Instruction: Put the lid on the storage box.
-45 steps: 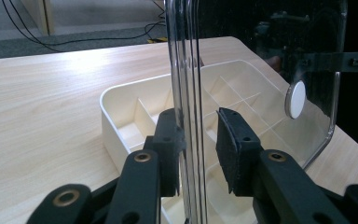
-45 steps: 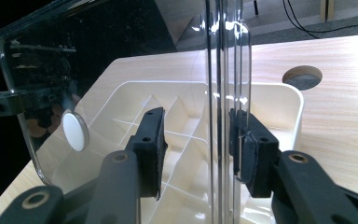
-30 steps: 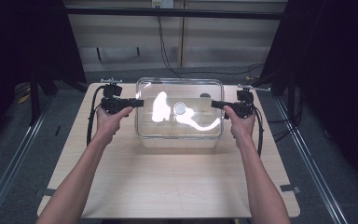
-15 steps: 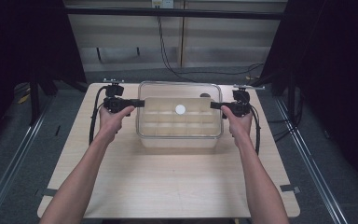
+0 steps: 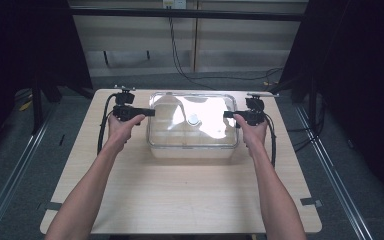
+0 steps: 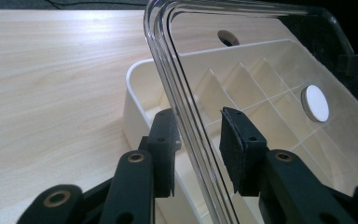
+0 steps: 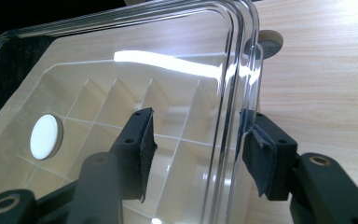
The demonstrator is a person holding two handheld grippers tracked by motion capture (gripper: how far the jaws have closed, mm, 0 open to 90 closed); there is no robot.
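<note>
A: Where's the lid now?

B: The clear lid point(image 5: 192, 120) sits mid-table toward the far side, over the white divided tray point(image 6: 142, 100). Its long axis runs left to right, so each short end faces one hand. In the left gripper view the rim looks lifted and tilted off the tray's wall, not seated.

A: And the fingers?

B: The left gripper point(image 5: 147, 112) has its jaws either side of the lid's left edge, the rim running up between the pads point(image 6: 235, 149). There is a gap around the plastic, so I'd call it loosely straddling, not pinching. The right gripper point(image 5: 228, 114) is the same at the right edge: rim between the jaws, narrow slack on both sides.

A: Which hand is nearer?

B: Neither, both are at their ends, symmetric. The next move likely depends on both closing evenly.

A: What has changed from a second ago?

B: The glare across the lid has shifted and shrunk, which suggests its tilt changed. The hands are about where they were. The white round disc point(image 5: 194, 119) is still at the centre.
</note>
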